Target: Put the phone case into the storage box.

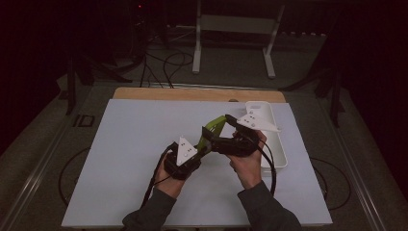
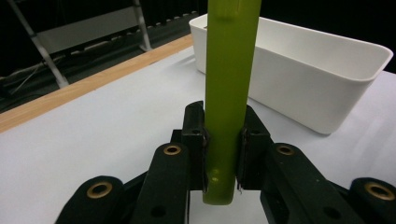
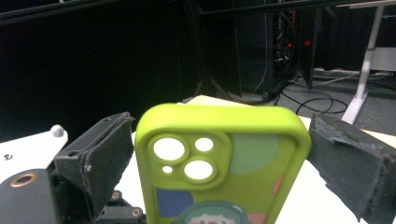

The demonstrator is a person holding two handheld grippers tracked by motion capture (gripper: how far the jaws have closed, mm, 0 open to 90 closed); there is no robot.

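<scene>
A lime-green phone case (image 1: pixel 214 127) hangs in the air over the table, slanting up to the right. My left gripper (image 1: pixel 201 144) is shut on its lower end; in the left gripper view the pads (image 2: pixel 246 144) pinch the thin edge of the case (image 2: pixel 229 84). My right gripper (image 1: pixel 222 140) comes in from the right. In the right gripper view the back of the case (image 3: pixel 219 177), with its camera cut-out, stands between the wide-set jaws of my right gripper (image 3: pixel 219 126). The pads (image 3: pixel 109 154) flank its sides closely, and a thin sliver of table shows on the left.
A white oblong bin (image 1: pixel 277 147) lies at the table's right side, just behind the right hand; its wall (image 2: pixel 327 88) is close beyond the case. A white mat (image 1: pixel 130 144) covers the table, with a wooden strip (image 1: pixel 192 94) at the far edge. Cables and a white stand (image 1: pixel 235 24) sit on the floor beyond.
</scene>
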